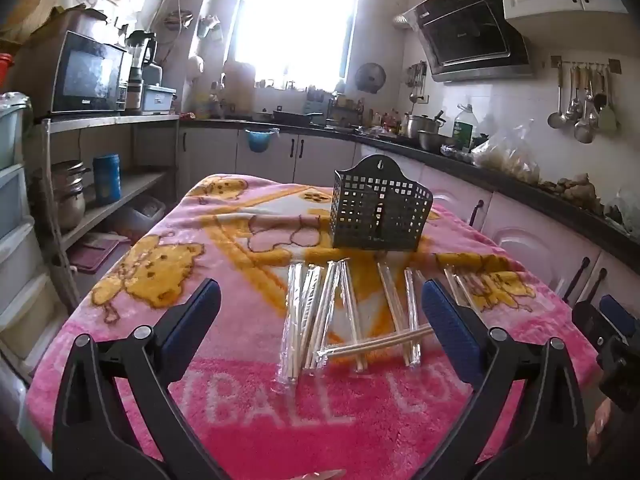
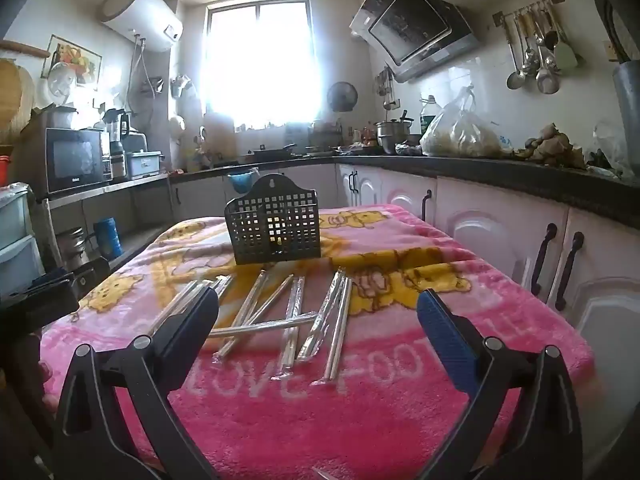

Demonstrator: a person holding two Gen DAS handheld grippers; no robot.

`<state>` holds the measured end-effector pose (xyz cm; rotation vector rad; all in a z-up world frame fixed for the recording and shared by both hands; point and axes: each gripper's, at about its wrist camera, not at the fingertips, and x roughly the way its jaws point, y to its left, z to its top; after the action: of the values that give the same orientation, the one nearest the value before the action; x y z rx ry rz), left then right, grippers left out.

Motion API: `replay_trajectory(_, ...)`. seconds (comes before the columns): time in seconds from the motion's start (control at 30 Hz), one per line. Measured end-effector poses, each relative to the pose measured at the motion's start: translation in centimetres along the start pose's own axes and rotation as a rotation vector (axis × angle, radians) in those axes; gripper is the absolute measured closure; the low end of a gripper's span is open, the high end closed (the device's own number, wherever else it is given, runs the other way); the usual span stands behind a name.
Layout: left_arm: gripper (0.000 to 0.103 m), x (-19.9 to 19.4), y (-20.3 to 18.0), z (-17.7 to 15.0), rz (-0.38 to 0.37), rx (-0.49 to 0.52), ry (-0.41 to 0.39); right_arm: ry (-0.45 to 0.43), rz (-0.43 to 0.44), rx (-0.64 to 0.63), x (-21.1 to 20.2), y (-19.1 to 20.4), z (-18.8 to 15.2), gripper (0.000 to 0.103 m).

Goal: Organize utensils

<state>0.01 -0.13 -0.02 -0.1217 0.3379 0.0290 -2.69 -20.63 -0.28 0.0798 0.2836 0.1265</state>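
Nearest, two claws, both spread wide and empty: left claw [image 1: 320,312] and right claw [image 2: 318,312], each hovering low over the near edge of the fluffy pink blanket with yellow cartoon bears [image 1: 168,264] that covers the counter.

Just beyond the fingertips, scattered pairs of pale wooden chopsticks sealed in clear plastic sleeves [image 2: 294,316], lying flat in a loose fan, one pair crossed over others. Roughly nine or ten pairs; overlap prevents an exact count.

Likely very light, thin and stiff, with slick, crinkly wrapping, so prone to sliding between pads or rolling on the pile. Best taken near the middle of a sleeve, across its width, one pair at a time, starting with the pair on top. Soft blanket beneath probably lets a fingertip press down and get under.

Farther back, one dark perforated plastic utensil basket with an arched hanging tab [image 1: 380,208], upright, apparently empty, close behind the chopsticks.
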Motion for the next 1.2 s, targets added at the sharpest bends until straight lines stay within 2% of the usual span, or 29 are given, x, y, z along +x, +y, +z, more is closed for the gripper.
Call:
replay_trajectory(0.23, 0.011, -0.2, -0.9, -0.5, -0.001, 0.004, 0.005, -0.011, 0.006, -0.01, 0.0, -0.6, -0.1, 0.006)
replay_trajectory(0.27, 0.011, -0.2, -1.1, -0.6, 0.0, 0.005, 0.003, -0.012, 0.003, -0.004, -0.3, 0.2, 0.0, 0.006)
replay_trajectory(1.2, 0.011, -0.1, -0.1, 0.0, -0.016, -0.012, 0.012, -0.004, 0.029, -0.004, -0.2, 0.4, 0.3, 0.006)
